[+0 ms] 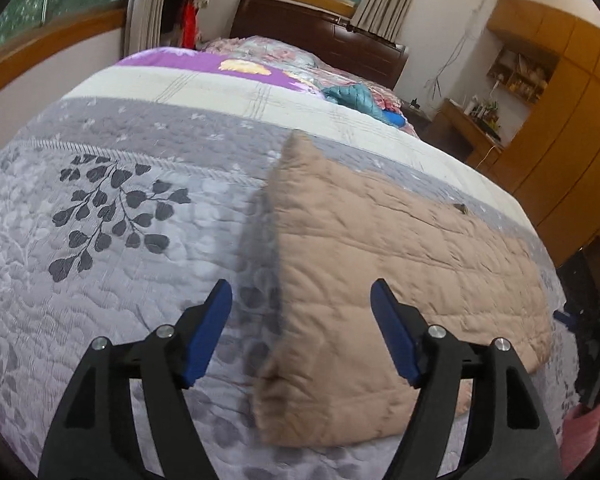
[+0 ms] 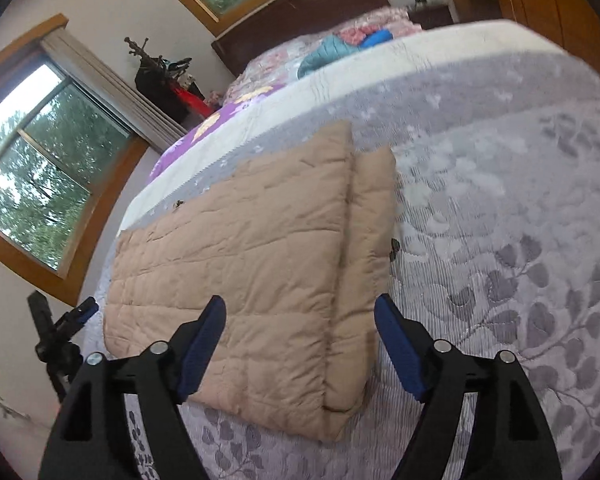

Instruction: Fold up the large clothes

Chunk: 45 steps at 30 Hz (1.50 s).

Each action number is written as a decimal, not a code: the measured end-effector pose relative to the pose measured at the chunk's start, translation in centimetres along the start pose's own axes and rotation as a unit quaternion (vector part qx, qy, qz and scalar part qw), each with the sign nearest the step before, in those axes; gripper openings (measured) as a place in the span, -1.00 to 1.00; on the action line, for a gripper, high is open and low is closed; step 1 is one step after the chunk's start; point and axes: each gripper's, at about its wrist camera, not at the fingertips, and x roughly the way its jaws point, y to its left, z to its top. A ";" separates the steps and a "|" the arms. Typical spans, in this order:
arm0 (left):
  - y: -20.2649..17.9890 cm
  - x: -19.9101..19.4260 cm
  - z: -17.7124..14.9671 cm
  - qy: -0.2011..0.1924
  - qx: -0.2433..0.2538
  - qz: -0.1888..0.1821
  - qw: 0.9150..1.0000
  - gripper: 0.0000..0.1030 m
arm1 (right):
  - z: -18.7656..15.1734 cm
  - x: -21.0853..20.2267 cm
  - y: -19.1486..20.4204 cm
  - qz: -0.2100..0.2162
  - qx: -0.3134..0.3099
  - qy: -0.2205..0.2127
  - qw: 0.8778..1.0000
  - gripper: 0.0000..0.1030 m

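Tan quilted garment (image 1: 380, 264) folded flat on bedspread (image 1: 140, 280); left gripper (image 1: 302, 334), right gripper (image 2: 300, 348) both released, empty.

Daylit windows (image 2: 40, 184), wooden wardrobe (image 1: 572, 128), dark headboard (image 1: 316, 36).

Folded tan quilted garment (image 2: 236, 264) lies flat on grey leaf-patterned bedspread (image 1: 112, 264); bare spread either side. Teal and blue clothes pile (image 1: 360, 100) well beyond, near dark wooden headboard (image 1: 320, 36).
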 end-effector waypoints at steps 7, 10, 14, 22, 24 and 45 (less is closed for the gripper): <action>3.6 4.0 0.5 0.043 -0.066 -0.079 0.994 0.48 | 0.8 3.0 -2.6 0.033 0.039 0.027 0.998 0.59; 4.2 5.5 0.5 0.053 -0.075 -0.096 0.991 0.49 | 0.9 3.9 -3.2 0.042 0.051 0.035 0.997 0.60; 4.1 7.8 0.5 0.075 -0.087 -0.133 0.984 0.51 | 1.6 5.3 -4.2 0.058 0.060 0.046 0.995 0.60; 2.3 11.0 1.0 0.103 -0.076 -0.153 0.980 0.55 | 2.6 7.8 -4.4 0.076 0.059 0.053 0.994 0.64; 1.5 11.7 1.2 0.110 -0.068 -0.154 0.980 0.55 | 2.8 8.2 -3.7 0.075 0.057 0.053 0.994 0.65; -6.5 6.1 2.5 0.056 -0.014 -0.149 0.987 -0.74 | 3.9 2.3 2.9 0.103 -0.011 0.006 0.995 -0.66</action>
